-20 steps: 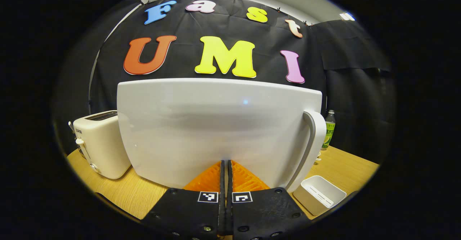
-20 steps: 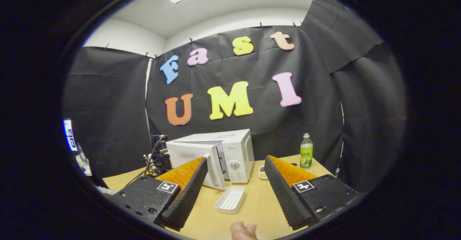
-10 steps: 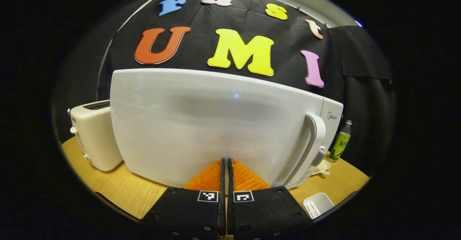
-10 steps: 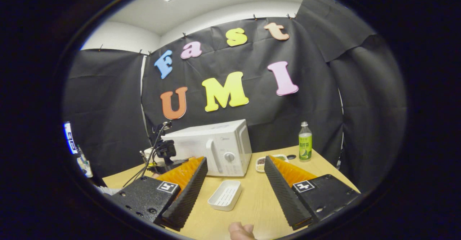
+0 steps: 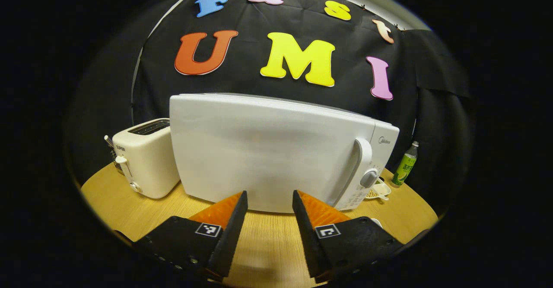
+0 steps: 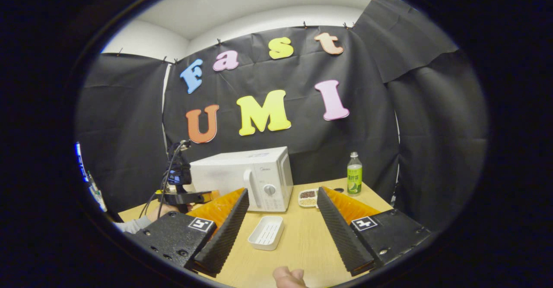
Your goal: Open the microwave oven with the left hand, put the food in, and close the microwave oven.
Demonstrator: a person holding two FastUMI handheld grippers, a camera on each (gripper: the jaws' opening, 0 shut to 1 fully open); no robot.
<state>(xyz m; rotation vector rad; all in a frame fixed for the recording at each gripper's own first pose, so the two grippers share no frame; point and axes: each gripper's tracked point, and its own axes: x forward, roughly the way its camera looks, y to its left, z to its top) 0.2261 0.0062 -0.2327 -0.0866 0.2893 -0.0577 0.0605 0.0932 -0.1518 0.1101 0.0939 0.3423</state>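
My left claw (image 5: 268, 199), pressed together against the microwave (image 5: 276, 150) door a second ago, now stands apart and backed off, the door flush shut at the desk's (image 5: 268, 240) far edge, so closing looks done.

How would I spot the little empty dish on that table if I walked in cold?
Find the white box-shaped microwave oven on the pale wooden table. In front of its control panel, nearer the open right gripper, lies a small white rectangular plastic tray with a ribbed floor. Unlike the food-filled white dish beside the microwave, it is empty.
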